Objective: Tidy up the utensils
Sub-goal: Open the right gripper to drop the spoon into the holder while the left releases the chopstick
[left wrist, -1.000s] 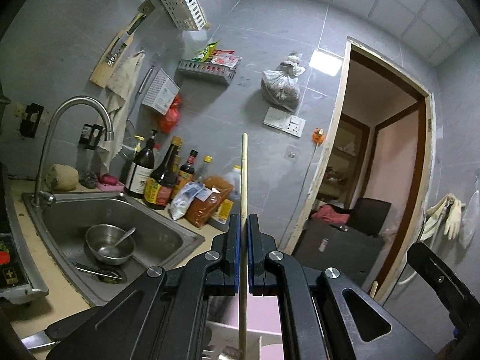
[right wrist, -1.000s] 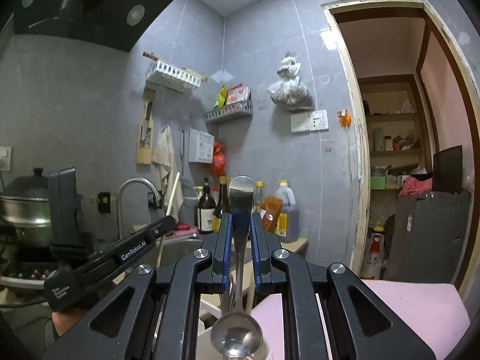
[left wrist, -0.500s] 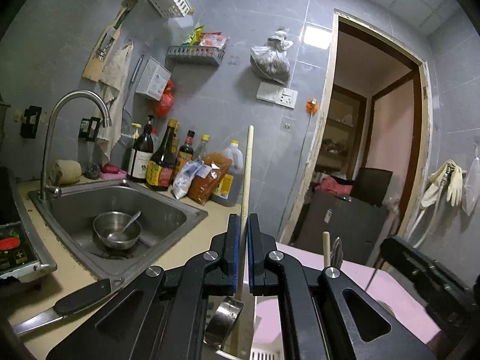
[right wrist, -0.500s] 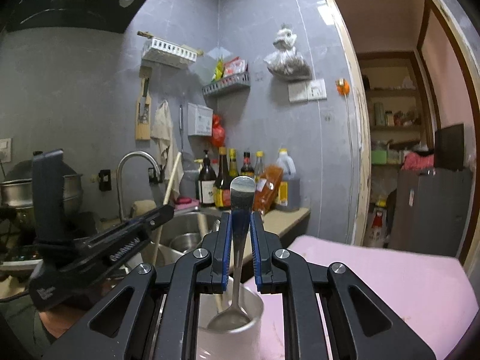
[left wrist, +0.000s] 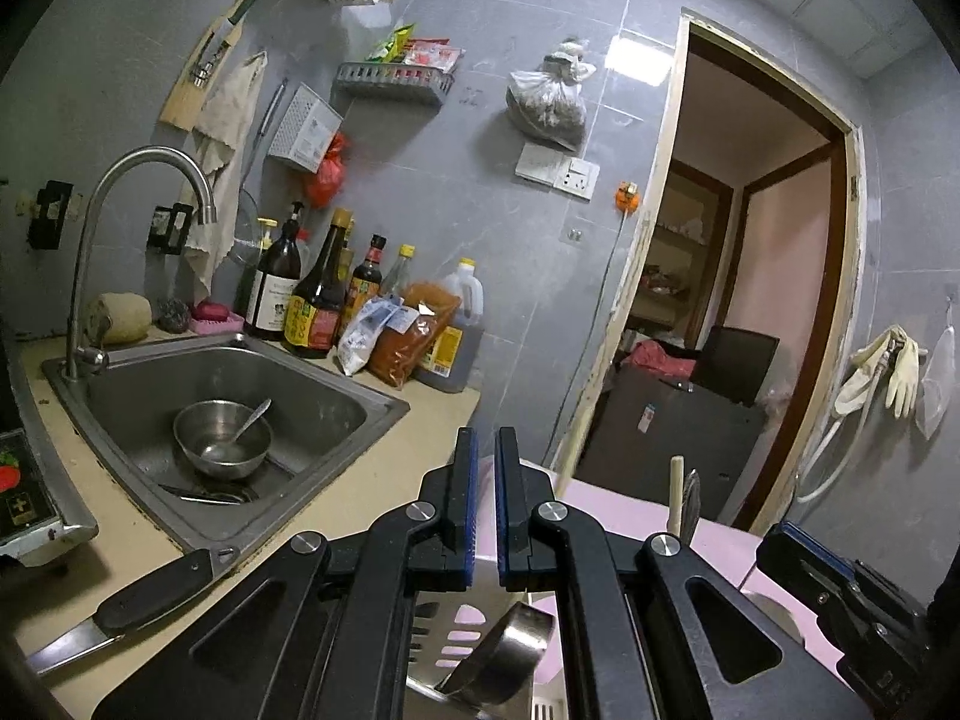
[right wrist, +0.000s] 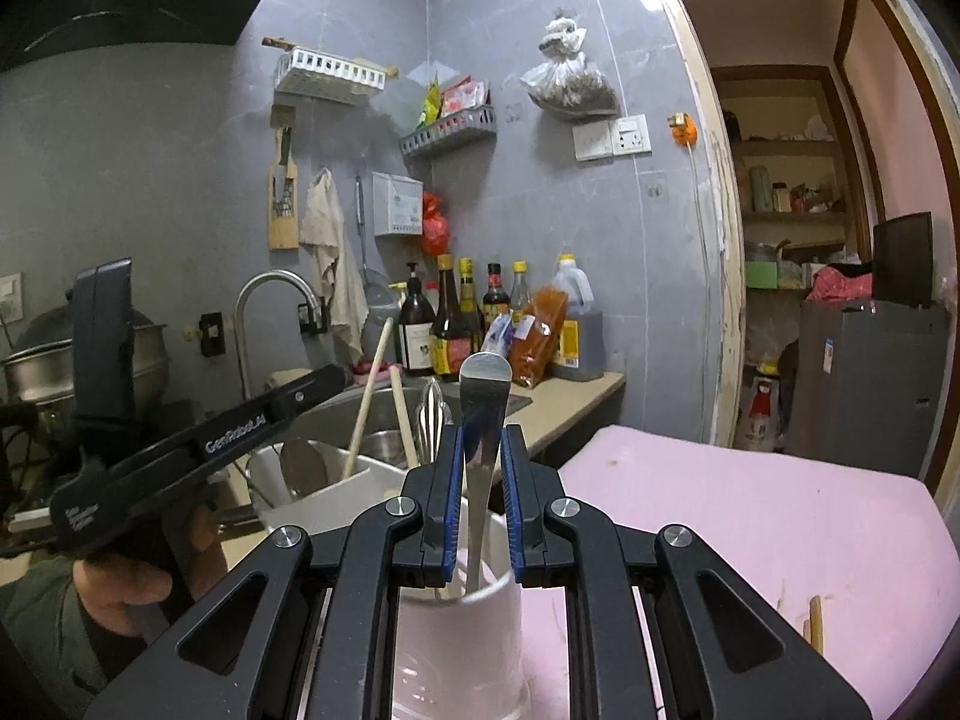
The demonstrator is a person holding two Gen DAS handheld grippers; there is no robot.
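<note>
The right gripper [right wrist: 485, 480] clamps the handle of a metal spoon [right wrist: 485, 414], which stands upright with its lower end down inside a white cup [right wrist: 465, 642] on the pink mat [right wrist: 750, 516]. The left gripper [left wrist: 485, 504] has its jaws drawn almost together with nothing between them, above a slotted steel holder [left wrist: 456, 648] at the counter's edge. In the right wrist view, wooden chopsticks [right wrist: 369, 396] and other handles stand in a white holder [right wrist: 336, 498] just left of the cup, and a hand [right wrist: 129, 591] grips the left tool.
</note>
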